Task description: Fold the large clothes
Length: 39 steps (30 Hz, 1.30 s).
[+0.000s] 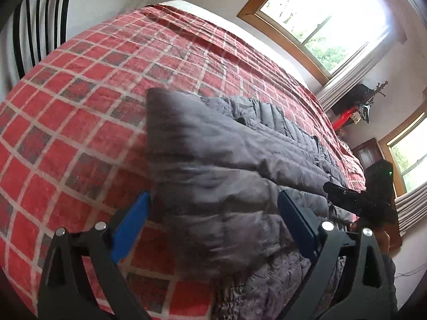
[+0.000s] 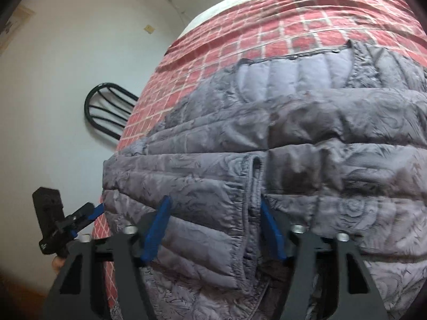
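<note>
1. A grey quilted jacket (image 1: 240, 144) lies on the red checked bedspread (image 1: 80, 106), its long axis running along the bed's near edge.
2. The left gripper (image 1: 213, 226) stands wide apart, a fold between its blue pads, unpinched.
3. The right gripper (image 2: 213, 229) brackets the elastic cuff (image 2: 253, 186); whether it pinches, I cannot tell.
4. A black chair (image 2: 106, 106) stands beside the bed.

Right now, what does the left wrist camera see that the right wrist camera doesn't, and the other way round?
Only the left wrist view shows the windows and a dark shelf in the corner beyond the bed. Only the right wrist view shows the jacket's cuffed sleeve end lying between the right gripper fingers, and the plain wall. Both show the grey puffer jacket on the red checked bedspread, the black chair beside the bed, and the other gripper.
</note>
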Tool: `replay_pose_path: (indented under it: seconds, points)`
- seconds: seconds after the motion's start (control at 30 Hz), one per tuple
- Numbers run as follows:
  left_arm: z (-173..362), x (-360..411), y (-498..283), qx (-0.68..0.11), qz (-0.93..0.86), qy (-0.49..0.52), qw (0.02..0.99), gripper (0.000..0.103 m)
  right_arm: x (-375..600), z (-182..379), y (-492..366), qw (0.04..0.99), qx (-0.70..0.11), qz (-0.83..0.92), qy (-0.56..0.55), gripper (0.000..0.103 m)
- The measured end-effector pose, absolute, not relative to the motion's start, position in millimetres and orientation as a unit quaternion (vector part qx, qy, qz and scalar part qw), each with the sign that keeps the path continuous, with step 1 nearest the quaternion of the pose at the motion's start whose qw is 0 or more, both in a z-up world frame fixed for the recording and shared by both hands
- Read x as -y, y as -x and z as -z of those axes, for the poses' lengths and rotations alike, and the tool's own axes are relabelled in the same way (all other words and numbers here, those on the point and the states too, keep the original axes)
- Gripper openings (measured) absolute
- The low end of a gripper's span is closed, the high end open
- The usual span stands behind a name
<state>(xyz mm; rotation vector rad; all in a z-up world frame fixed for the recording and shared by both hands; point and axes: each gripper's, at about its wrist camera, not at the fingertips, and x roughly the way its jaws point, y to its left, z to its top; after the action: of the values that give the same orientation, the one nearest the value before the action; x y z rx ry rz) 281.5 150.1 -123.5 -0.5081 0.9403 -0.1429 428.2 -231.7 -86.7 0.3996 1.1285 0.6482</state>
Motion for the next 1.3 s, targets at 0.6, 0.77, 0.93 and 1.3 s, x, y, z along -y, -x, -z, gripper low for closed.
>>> replay_pose_path:
  seconds: [0.6,0.77,0.93,1.3]
  points:
    - [92,-109,-298,-0.401,0.142,0.237,0.873,0.095,413,-21,-386,0.872,-0.414,-0.156,-0.209,0.005]
    - [98,-90,-324,-0.415,0.168,0.246,0.86,0.095,429,25,-388,0.858,-0.445,-0.137,-0.218,0.005]
    - [96,-60,-346,-0.426,0.179,0.202,0.863,0.095,438,56,-397,0.848,-0.462,-0.13,-0.226,0.005]
    - [147,-34,-392,-0.497,0.16,0.155,0.839,0.095,440,83,-402,0.851,-0.474,-0.118,-0.192,0.027]
